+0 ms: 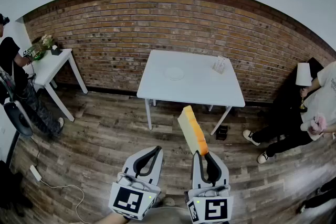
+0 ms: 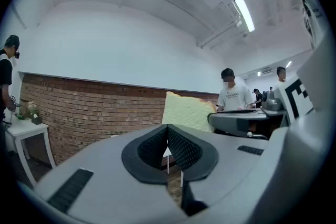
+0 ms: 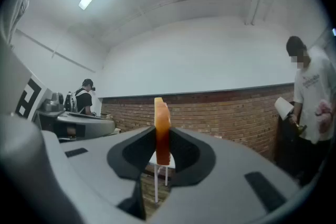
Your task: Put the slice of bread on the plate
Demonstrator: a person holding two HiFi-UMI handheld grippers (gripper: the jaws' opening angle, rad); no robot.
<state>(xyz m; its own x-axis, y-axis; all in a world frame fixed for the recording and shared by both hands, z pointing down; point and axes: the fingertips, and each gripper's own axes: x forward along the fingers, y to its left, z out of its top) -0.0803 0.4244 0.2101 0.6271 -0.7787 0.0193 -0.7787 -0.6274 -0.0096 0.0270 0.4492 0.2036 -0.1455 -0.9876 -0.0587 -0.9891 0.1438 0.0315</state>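
Observation:
A slice of bread (image 1: 191, 128), pale with an orange crust, stands on edge in my right gripper (image 1: 202, 153), whose jaws are shut on its lower end. In the right gripper view the bread slice (image 3: 161, 113) rises edge-on between the pads of the right gripper (image 3: 162, 147). My left gripper (image 1: 156, 150) hangs beside it to the left, shut with nothing in it. The left gripper view shows the left gripper (image 2: 168, 147) with its pads meeting, and the bread slice (image 2: 186, 110) off to the right. A white plate (image 1: 174, 73) lies on the white table (image 1: 194, 89), well ahead of both grippers.
A small card stand (image 1: 220, 64) sits at the table's far right. A white side table (image 1: 50, 64) with a plant stands at left beside a person (image 1: 11, 76). Another person (image 1: 307, 118) sits at right. A cable and power strip (image 1: 37, 173) lie on the wood floor.

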